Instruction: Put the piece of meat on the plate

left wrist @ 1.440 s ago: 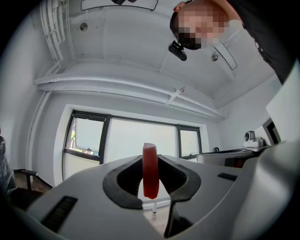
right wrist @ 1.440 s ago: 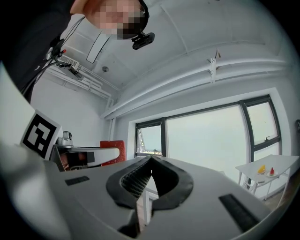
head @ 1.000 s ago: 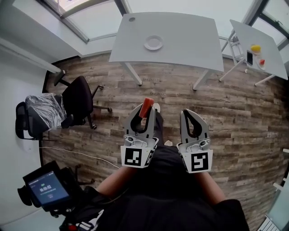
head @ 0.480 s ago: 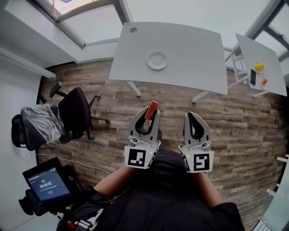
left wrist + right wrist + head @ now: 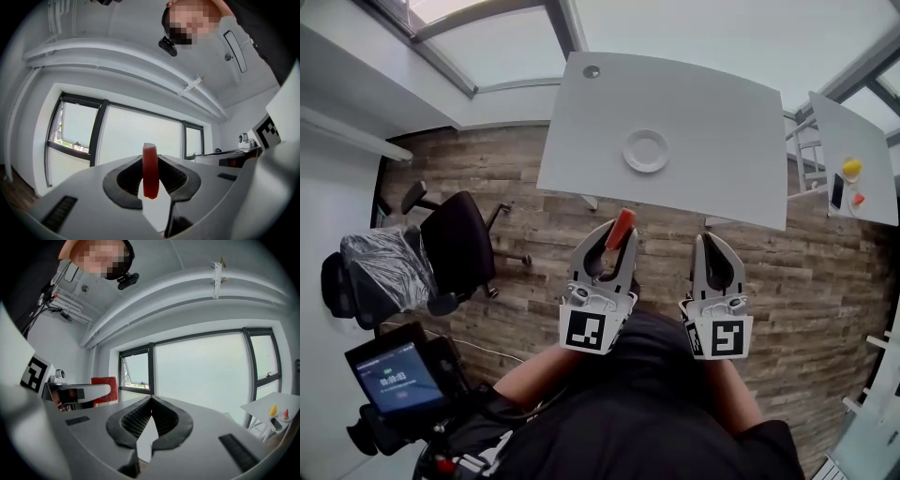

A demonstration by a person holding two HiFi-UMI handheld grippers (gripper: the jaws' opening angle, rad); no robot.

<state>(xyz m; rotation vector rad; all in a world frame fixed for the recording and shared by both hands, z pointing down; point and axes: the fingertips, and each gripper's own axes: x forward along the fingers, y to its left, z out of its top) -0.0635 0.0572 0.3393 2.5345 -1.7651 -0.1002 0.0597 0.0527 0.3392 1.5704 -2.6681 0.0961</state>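
Nearing table (image 5: 712,112) and plate (image 5: 646,150), left gripper (image 5: 616,241) clamping meat (image 5: 622,225), right gripper (image 5: 712,240) closed, empty

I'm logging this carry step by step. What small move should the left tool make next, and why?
Probably move the left tool forward past the near edge of the table, toward the plate. It grips the piece of meat between its jaws over the wooden floor, short of the table, and the plate lies empty near the table's middle.
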